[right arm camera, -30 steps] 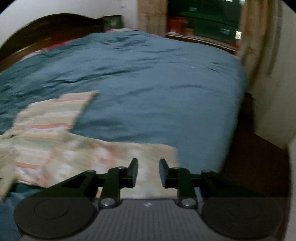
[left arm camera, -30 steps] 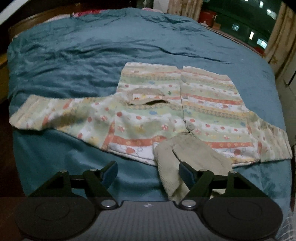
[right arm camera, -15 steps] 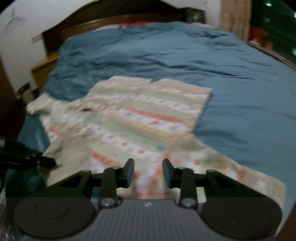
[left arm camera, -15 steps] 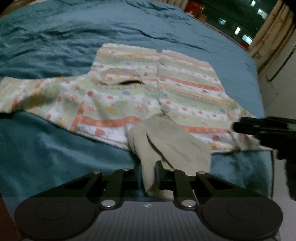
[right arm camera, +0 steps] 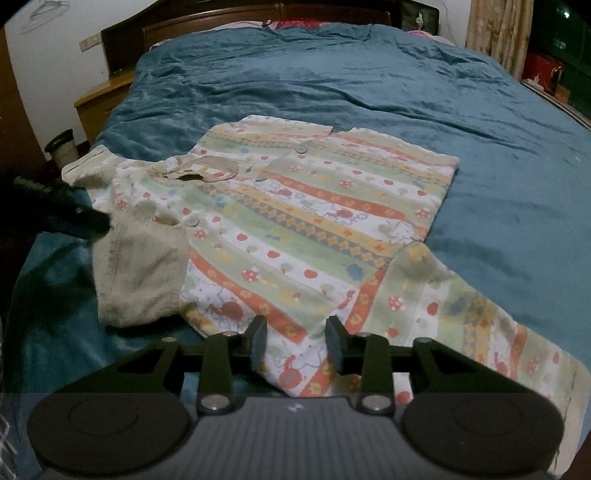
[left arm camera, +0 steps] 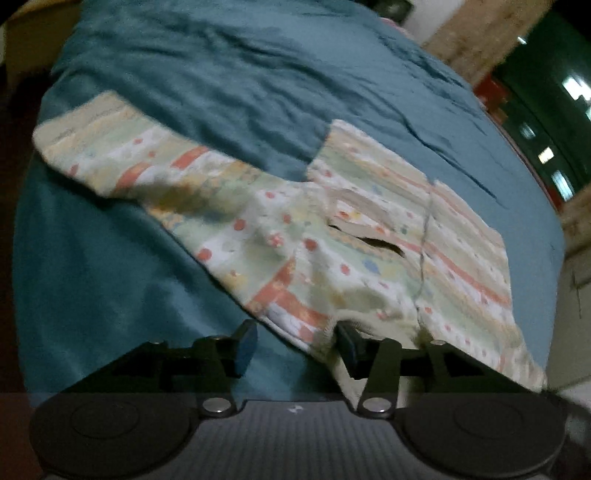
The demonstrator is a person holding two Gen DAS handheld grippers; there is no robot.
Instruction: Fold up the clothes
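Shirt [right arm camera: 310, 221] is spread flat on the bed [right arm camera: 369, 74], filling mid-frame. Both claws are released: left gripper [left arm camera: 293, 343] at the collar edge, right gripper [right arm camera: 295, 341] over the shoulder hem. Pinching too shallow could probably drag just one layer and bunch the fold.

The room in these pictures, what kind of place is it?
Most likely a bedroom in a home, at night. A wide bed under a teal blanket has a dark wooden headboard, curtains hang by a dark window, and a patterned pyjama top lies spread out for folding.
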